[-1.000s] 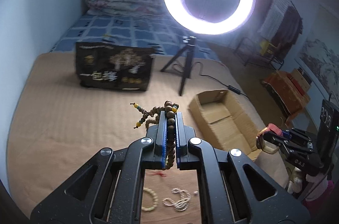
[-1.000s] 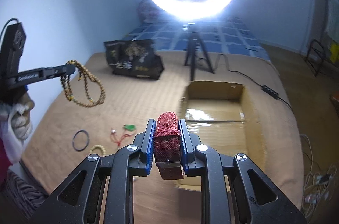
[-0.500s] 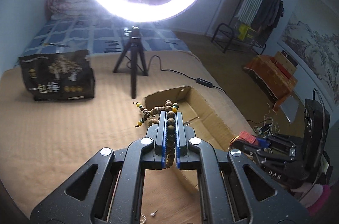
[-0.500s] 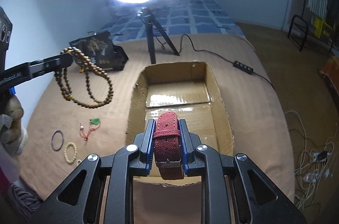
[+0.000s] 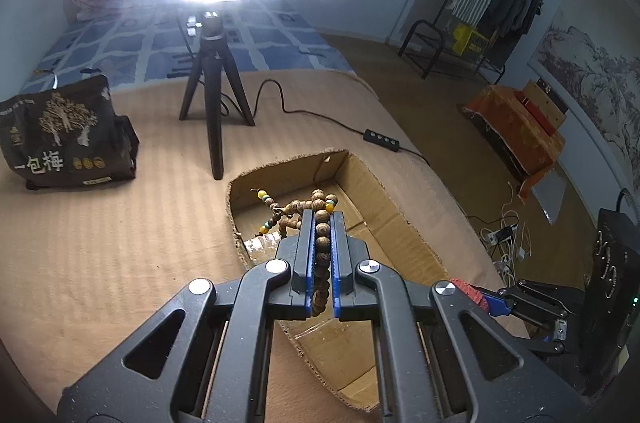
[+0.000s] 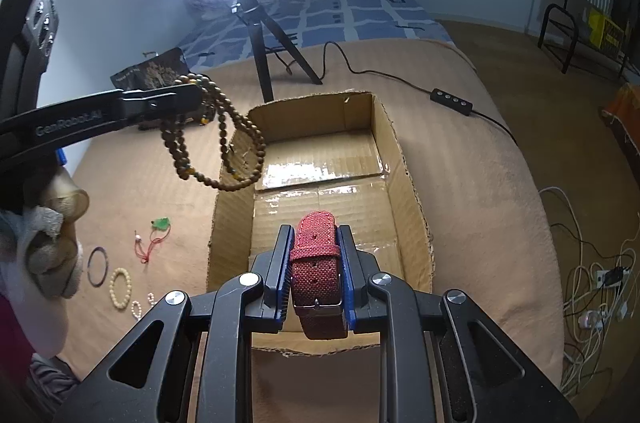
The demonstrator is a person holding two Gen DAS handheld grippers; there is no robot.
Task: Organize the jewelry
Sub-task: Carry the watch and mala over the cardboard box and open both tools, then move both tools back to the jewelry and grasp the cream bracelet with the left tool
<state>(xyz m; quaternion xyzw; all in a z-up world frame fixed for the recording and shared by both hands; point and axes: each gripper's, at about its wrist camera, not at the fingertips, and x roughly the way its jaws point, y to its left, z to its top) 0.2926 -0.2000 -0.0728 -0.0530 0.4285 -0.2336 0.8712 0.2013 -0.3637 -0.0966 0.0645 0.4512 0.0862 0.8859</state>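
My left gripper (image 5: 322, 223) is shut on a brown wooden bead necklace (image 5: 320, 243) and holds it above the left wall of the open cardboard box (image 5: 400, 207). In the right wrist view the necklace (image 6: 224, 147) hangs in loops from the left gripper (image 6: 188, 97) over the box's left edge. My right gripper (image 6: 314, 243) is shut on a red woven watch strap (image 6: 318, 267) above the near end of the box (image 6: 394, 159). The right gripper also shows in the left wrist view (image 5: 486, 299).
A ring light on a tripod (image 6: 264, 35) stands behind the box, its cable and switch (image 6: 450, 101) trailing right. A dark bag (image 5: 64, 135) sits far left. Loose bracelets (image 6: 120, 283), a purple ring (image 6: 98, 265) and a green pendant on red cord (image 6: 158, 229) lie left of the box.
Both grippers moved forward toward the box. The necklace now hangs over the box's left edge and the watch strap is over its near end.
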